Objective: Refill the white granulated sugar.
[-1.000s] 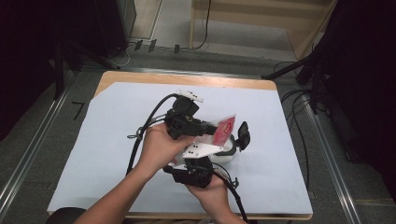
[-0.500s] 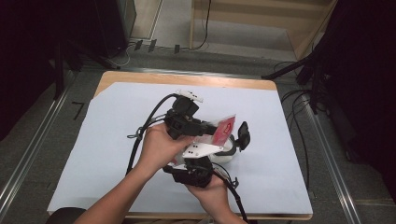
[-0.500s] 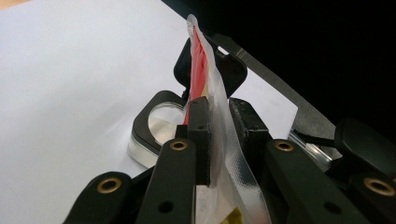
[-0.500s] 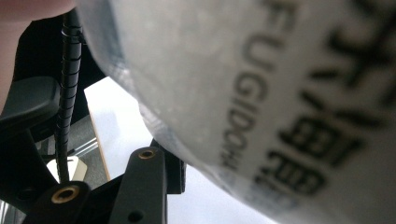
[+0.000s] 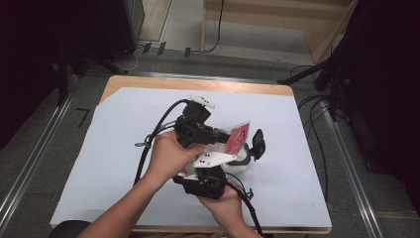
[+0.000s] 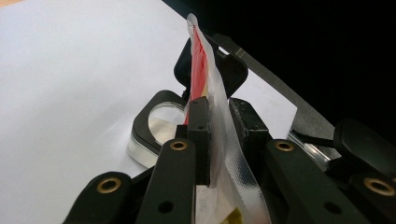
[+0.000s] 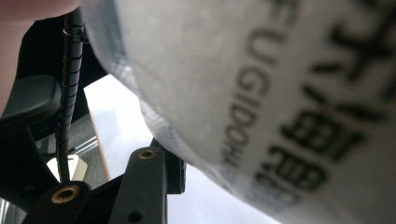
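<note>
Jaws of the left gripper (image 6: 219, 135) are clamped on the edge of a clear plastic packet (image 5: 233, 141) with a red print, which is held up over the middle of the desk (image 5: 124, 124), above its white sheet. The right gripper (image 5: 205, 181) is held just below and nearer the person, and its jaws look closed against the packet's pale printed side (image 7: 280, 93), though only one jaw can be seen in the right gripper view, so the hold can't be told for sure. Just beside the packet, a black-rimmed ring-shaped thing (image 6: 156, 123) is lying on the sheet.
</note>
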Demonstrator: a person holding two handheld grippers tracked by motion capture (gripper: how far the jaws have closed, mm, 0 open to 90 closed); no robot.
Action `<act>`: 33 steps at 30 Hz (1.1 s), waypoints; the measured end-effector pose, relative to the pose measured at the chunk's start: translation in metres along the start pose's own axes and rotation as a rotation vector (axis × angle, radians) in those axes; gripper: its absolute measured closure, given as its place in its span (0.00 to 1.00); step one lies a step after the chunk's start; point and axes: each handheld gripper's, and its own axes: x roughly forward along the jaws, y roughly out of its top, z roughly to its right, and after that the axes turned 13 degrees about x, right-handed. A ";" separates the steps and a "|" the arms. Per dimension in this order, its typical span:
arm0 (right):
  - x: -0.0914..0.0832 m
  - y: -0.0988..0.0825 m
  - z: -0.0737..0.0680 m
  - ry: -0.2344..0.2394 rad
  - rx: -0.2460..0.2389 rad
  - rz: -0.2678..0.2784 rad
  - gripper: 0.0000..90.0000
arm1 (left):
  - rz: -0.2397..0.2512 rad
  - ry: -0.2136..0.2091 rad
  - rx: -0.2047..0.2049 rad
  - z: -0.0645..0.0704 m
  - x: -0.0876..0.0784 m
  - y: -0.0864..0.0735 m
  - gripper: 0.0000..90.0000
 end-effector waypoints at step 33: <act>0.000 0.001 0.001 0.002 -0.016 0.003 0.71 | -0.017 0.012 0.006 0.002 0.001 0.003 0.89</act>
